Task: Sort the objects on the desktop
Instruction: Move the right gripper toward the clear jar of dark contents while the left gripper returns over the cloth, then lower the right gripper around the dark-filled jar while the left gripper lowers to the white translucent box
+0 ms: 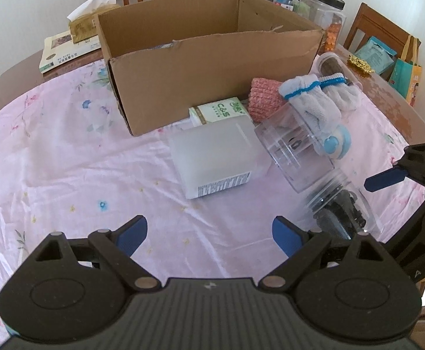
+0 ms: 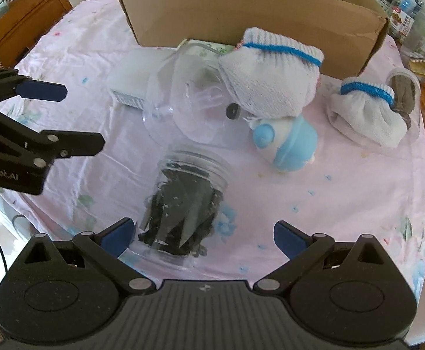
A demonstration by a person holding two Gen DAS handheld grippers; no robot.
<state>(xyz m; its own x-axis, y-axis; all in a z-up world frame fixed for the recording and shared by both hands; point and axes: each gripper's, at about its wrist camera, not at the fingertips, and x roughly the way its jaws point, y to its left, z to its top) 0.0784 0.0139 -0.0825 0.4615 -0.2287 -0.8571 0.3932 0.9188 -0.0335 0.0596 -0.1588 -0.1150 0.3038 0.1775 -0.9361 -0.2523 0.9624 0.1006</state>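
Note:
A cardboard box (image 1: 212, 58) stands open at the back of the pink cloth. In front of it lie a frosted white box (image 1: 215, 160), a clear empty jar (image 1: 297, 154), a jar of dark pieces (image 2: 183, 210), two white gloves with blue bands (image 2: 270, 78) (image 2: 364, 116), a blue and white toy (image 2: 285, 143), a pink knit piece (image 1: 265, 99) and a green tissue pack (image 1: 221, 110). My left gripper (image 1: 209, 233) is open over bare cloth. My right gripper (image 2: 203, 233) is open, the dark jar lying on its side just ahead of its left finger.
Behind the box are a tissue box (image 1: 89, 20), a book (image 1: 63, 49) and several jars (image 1: 326, 14). Wooden chairs (image 1: 378, 29) ring the table. A jar with brown contents (image 2: 405, 87) lies by the far glove. The cloth's left half (image 1: 66, 145) holds nothing.

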